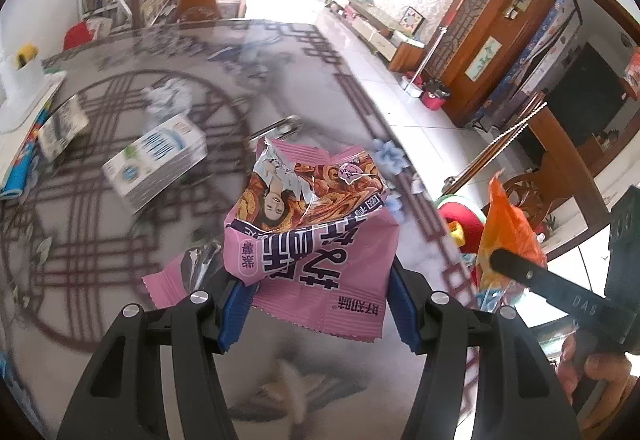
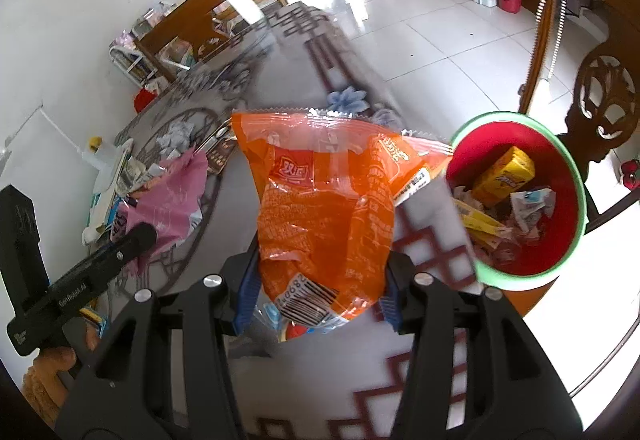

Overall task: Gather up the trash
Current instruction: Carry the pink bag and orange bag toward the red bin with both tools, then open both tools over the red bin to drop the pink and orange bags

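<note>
Above the patterned bench (image 1: 120,111), a pink wrapper (image 1: 316,240) stands lengthwise away from the left hand-held gripper (image 1: 316,304), clamped at its lower edge. The right hand-held gripper (image 2: 316,300) pinches an orange bag (image 2: 332,199), upright, just beside the red bin (image 2: 576,175) of trash.

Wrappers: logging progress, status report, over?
Left tool shut on pink wrapper. Right tool shut on orange wrapper. Bin right, path open.
</note>
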Demonstrator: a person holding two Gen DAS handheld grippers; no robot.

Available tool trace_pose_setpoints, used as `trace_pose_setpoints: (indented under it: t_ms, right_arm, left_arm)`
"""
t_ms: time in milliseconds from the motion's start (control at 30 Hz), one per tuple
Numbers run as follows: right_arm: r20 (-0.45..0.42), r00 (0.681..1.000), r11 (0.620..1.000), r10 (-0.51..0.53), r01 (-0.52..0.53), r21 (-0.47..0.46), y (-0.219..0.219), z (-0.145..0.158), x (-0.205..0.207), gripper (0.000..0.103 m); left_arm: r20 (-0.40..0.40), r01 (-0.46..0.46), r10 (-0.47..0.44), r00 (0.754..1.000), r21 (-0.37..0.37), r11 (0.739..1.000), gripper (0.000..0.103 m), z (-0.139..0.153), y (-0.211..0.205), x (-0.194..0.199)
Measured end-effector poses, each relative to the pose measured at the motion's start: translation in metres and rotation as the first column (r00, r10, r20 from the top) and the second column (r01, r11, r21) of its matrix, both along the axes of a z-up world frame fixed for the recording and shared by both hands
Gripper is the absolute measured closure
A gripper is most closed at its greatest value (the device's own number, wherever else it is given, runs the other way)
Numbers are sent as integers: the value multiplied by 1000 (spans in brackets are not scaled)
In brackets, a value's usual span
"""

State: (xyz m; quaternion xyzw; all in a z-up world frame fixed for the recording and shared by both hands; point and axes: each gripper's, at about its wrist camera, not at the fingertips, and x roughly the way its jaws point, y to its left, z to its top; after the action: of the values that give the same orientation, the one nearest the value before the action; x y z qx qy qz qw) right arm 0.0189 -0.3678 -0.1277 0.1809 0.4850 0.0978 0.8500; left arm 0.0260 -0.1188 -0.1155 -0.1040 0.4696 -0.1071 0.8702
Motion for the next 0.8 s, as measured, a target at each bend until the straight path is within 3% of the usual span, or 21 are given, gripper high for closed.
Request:
trace_pose_setpoints:
  t_ms: [800]
  right_arm:
    - [-34,975,975,-221,222,29,-156,-22,-8,55]
  left_arm:
    - [6,182,-182,983,11,983,46,3,-151,39]
